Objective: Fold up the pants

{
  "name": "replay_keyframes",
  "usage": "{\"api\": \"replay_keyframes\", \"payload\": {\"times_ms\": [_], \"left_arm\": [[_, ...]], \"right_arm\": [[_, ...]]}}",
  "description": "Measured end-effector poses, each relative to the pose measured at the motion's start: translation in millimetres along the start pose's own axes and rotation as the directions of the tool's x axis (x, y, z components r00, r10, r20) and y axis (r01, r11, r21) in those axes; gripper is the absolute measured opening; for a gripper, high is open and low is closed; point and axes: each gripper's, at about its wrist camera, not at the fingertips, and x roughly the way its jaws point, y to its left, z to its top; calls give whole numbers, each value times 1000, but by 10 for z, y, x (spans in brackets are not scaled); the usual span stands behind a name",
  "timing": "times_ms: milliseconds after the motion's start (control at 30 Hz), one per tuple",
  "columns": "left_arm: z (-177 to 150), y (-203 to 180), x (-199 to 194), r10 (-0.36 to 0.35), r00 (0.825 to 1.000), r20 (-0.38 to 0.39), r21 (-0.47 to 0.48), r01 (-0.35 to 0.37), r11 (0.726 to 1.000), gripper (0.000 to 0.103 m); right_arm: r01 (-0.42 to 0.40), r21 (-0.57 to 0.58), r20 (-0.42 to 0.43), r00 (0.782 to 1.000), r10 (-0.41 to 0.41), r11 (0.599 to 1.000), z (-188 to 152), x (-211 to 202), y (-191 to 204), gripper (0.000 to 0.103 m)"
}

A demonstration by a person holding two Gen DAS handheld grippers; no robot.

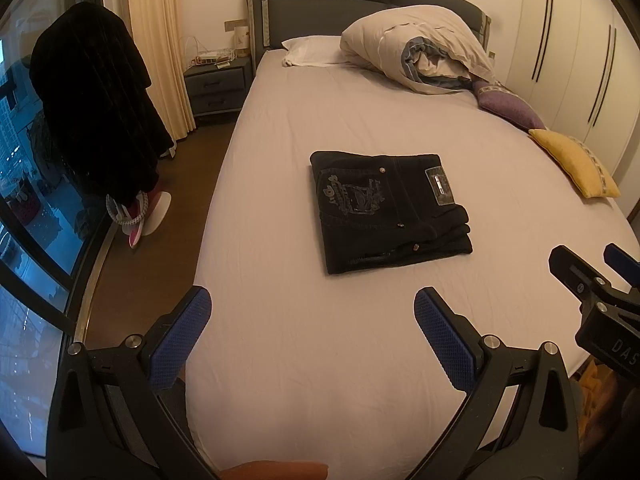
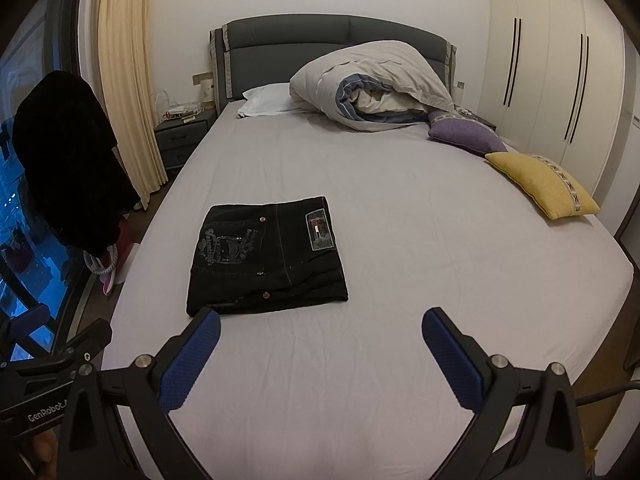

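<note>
Black jeans (image 1: 386, 208) lie folded into a compact rectangle on the bed's pale sheet (image 1: 320, 128), back pocket embroidery and waistband label facing up; the same pants (image 2: 266, 256) show in the right wrist view. My left gripper (image 1: 312, 308) is open above the sheet, short of the pants and holding nothing. My right gripper (image 2: 320, 326) is open too, just in front of the pants' near edge, empty. The right gripper's body (image 1: 600, 292) shows at the right edge of the left view; the left gripper's body (image 2: 48, 360) shows at the lower left of the right view.
A rumpled duvet (image 1: 416, 48) and white pillow (image 1: 308, 50) lie by the dark headboard (image 1: 340, 4). Purple cushion (image 1: 508, 104) and yellow cushion (image 1: 576, 164) sit on the bed's right side. A nightstand (image 1: 218, 84), curtain, hanging dark garment (image 1: 92, 92) and window stand left; wardrobe doors right.
</note>
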Motion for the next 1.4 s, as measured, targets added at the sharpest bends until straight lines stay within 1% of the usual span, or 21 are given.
{"api": "replay_keyframes", "payload": {"times_ms": [967, 1400], "left_arm": [[-70, 13, 31, -1, 1000, -7, 0, 1, 1000, 103], [-40, 33, 14, -3, 1000, -7, 4, 3, 1000, 103]], "right_arm": [[1, -1, -2, 1000, -1, 1000, -29, -8, 26, 103], [1, -1, -4, 1000, -1, 1000, -23, -13, 23, 103]]}}
